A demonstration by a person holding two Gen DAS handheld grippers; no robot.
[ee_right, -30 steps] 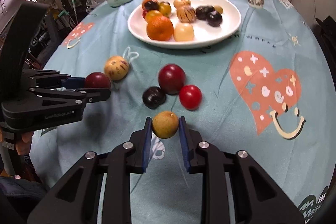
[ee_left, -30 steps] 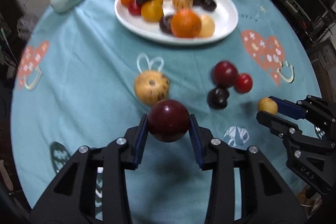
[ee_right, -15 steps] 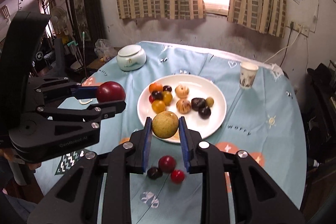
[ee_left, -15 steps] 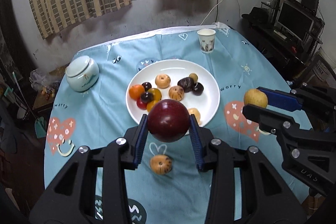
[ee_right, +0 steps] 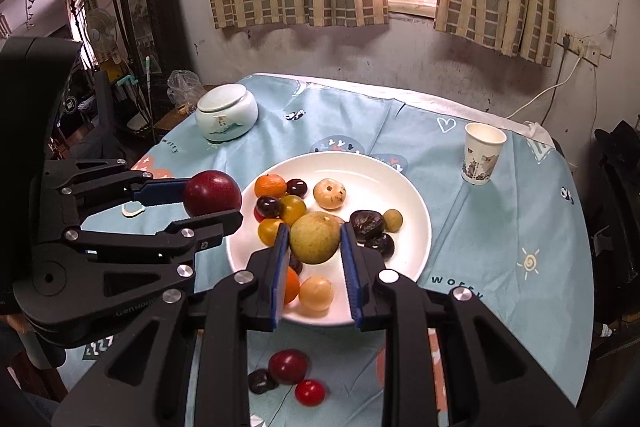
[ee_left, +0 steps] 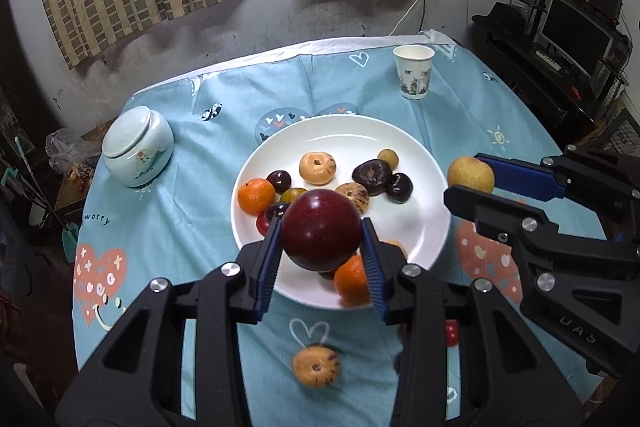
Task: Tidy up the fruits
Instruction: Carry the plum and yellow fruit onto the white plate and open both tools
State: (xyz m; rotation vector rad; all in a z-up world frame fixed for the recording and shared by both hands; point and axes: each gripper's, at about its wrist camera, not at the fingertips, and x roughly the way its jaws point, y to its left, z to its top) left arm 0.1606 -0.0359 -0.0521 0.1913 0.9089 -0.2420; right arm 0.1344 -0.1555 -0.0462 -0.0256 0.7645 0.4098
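Observation:
My left gripper [ee_left: 321, 241] is shut on a dark red plum [ee_left: 320, 229] and holds it above the near edge of the white plate [ee_left: 424, 227]. My right gripper [ee_right: 315, 241] is shut on a yellow-green pear-like fruit [ee_right: 315, 237] above the plate [ee_right: 412, 203]; it also shows in the left wrist view [ee_left: 470, 174]. The plate holds several small fruits, among them an orange [ee_left: 256, 195]. On the cloth lie a tan spotted fruit [ee_left: 316, 366], a dark red plum [ee_right: 288, 367], a black plum [ee_right: 261, 381] and a red tomato [ee_right: 309, 392].
A pale ceramic lidded jar [ee_left: 137, 151] stands left of the plate. A paper cup [ee_left: 414, 77] stands at the table's far right. The round table has a light blue cloth [ee_left: 168, 227]. A wall and curtains lie beyond; a desk with a monitor is at right.
Both grippers have lifted off the table with their fruits and moved forward over the plate. The plate has come closer in both views.

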